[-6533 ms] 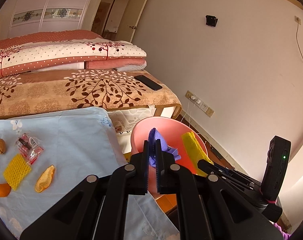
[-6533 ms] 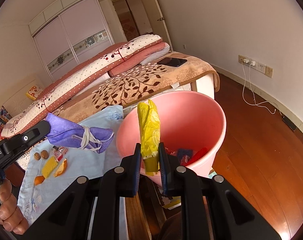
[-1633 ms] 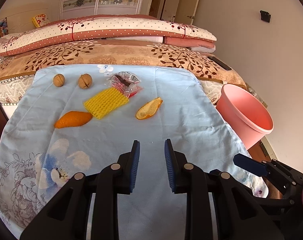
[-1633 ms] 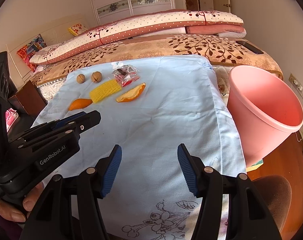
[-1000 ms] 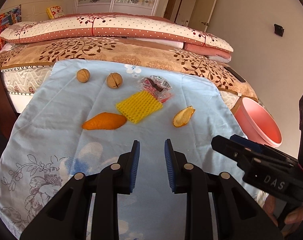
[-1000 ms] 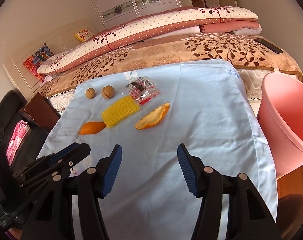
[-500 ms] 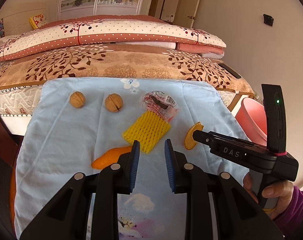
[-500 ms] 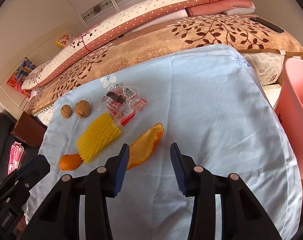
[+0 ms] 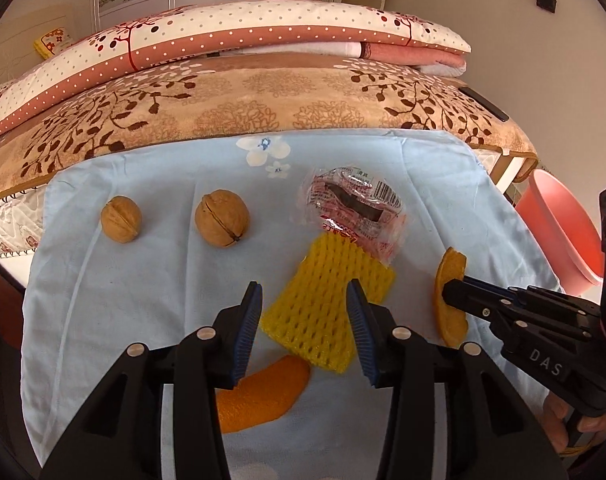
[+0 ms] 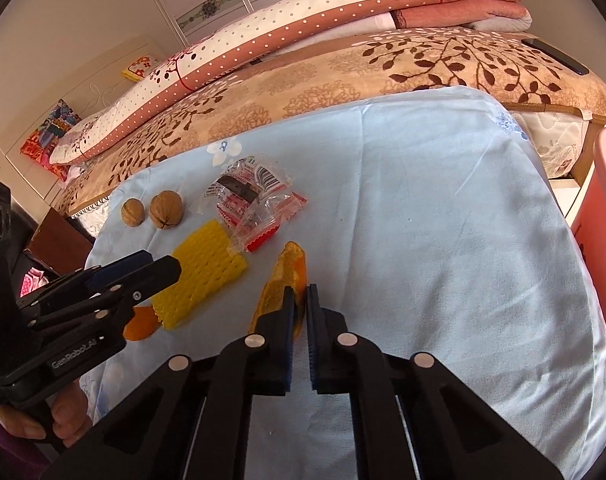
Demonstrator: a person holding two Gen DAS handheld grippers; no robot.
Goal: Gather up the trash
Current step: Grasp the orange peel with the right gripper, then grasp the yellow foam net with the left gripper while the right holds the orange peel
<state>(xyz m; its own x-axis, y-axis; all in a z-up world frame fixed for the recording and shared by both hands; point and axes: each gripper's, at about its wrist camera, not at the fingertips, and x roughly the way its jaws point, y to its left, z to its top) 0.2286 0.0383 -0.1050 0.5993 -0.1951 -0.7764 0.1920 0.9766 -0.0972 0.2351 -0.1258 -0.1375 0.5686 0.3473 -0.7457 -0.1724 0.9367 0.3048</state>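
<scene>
Right tool (image 10: pixel 299 300) is clamped on orange peel (image 10: pixel 281 284) — left tool (image 9: pixel 303 308) is opening, yellow foam net (image 9: pixel 327 312) seen between its jaws, ungripped.

Soft cloth, crinkly plastic, foam and peel under my tools

My matt black plastic left gripper (image 9: pixel 303 320) hangs over the yellow foam net (image 9: pixel 327 312), spongy and open-meshed; the wrapper (image 9: pixel 355 212) is glossy clear plastic, the walnuts (image 9: pixel 222 218) rough and woody, the blue sheet (image 10: pixel 423 200) smooth matt cloth, the orange peel (image 10: pixel 287 276) waxy, the bin (image 9: pixel 559 232) smooth pink plastic.
</scene>
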